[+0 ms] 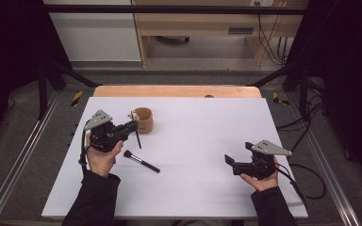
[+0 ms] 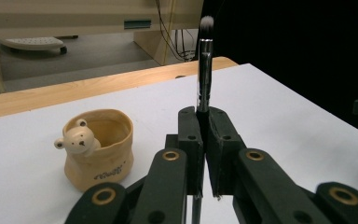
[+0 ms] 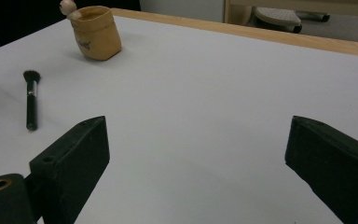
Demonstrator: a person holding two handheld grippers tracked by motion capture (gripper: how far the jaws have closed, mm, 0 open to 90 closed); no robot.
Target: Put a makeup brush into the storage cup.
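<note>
A big white desk [image 1: 193,179] is sitting in a dim room. A tan bear cup [image 1: 143,119] is standing just beside the left tool [image 1: 131,126], which is squeezing a thin brush [image 2: 203,70] pointing straight up. Another brush [image 1: 141,161] is lying flat nearby. The right tool [image 1: 230,161] is waiting wide open, holding nothing.

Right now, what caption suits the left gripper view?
Left tongs shut on a slim makeup brush, bristles up, beside a bear-faced cup.
</note>
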